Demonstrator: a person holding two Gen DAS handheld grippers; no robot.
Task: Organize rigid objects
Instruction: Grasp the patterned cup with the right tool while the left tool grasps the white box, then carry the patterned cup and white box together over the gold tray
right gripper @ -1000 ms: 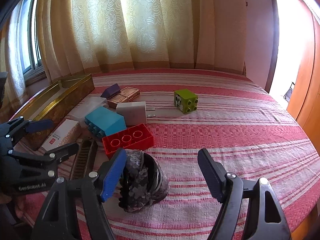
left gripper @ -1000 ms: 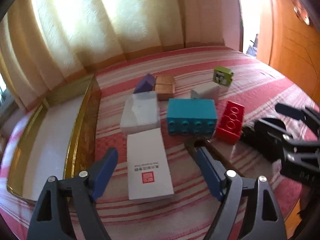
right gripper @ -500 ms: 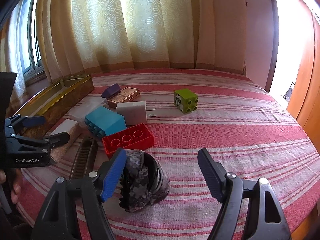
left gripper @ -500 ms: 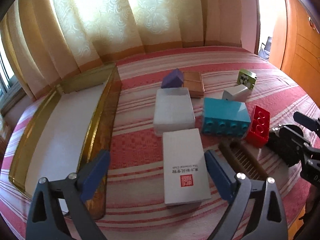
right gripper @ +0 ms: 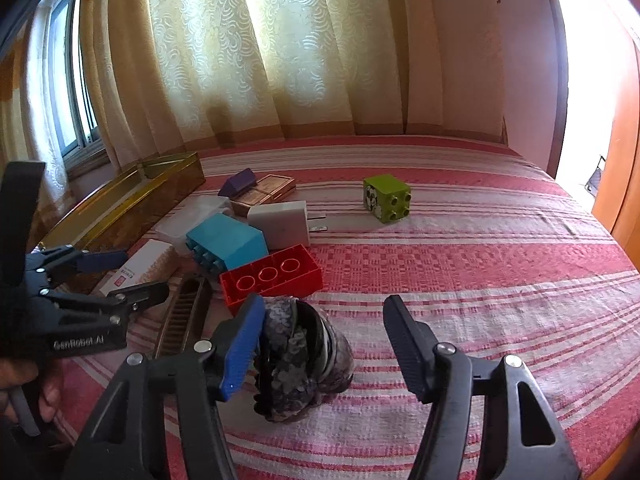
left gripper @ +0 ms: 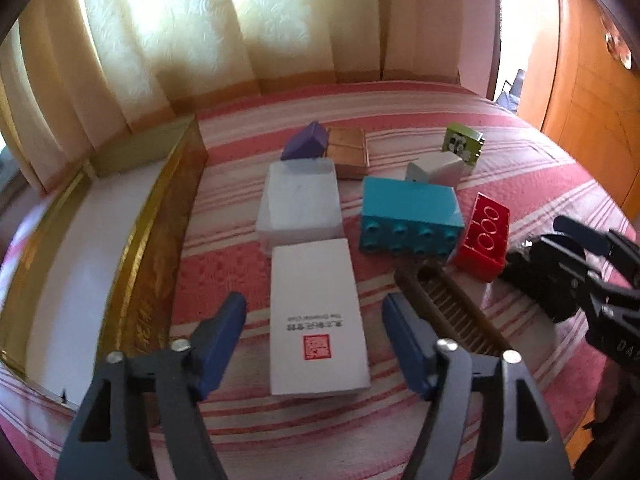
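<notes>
Closing our left tongs (left gripper: 314,334) around a flat white card box (left gripper: 316,316) on the striped bed (right gripper: 460,260), unpinched; our right tongs (right gripper: 320,344) narrow beside a mottled dark roll (right gripper: 304,360).

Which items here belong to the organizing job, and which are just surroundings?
Job: gold tray, white card box, teal brick, red brick, green brick, white charger, comb, hair claw clip.

Surroundings: curtains, striped bedspread, wooden wardrobe.
</notes>
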